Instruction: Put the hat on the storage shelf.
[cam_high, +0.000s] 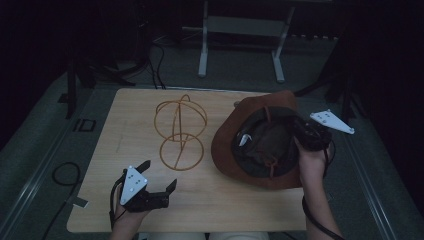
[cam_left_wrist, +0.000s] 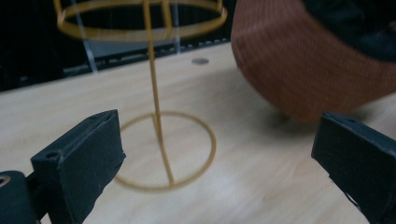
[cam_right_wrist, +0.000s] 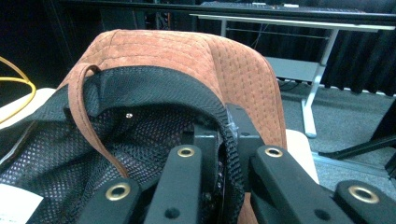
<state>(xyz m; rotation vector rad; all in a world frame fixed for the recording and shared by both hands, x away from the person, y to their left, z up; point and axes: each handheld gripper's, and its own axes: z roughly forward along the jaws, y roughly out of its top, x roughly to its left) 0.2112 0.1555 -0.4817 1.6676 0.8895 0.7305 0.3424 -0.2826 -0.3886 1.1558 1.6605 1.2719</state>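
A brown suede hat lies upside down at the table's right, its black mesh lining and leather chin strap facing up. My right gripper is shut on the hat's edge, one jaw inside the lining and one outside. A yellow wire hat stand rises from its ring base at the table's middle. My left gripper rests open near the front left, aimed at the stand, nothing between its jaws. The hat's brim hangs just right of the stand.
The wooden table has bare room at its left and front. A small round mark sits near its far edge. A white-legged desk frame stands behind on the grey floor, with cables at the left.
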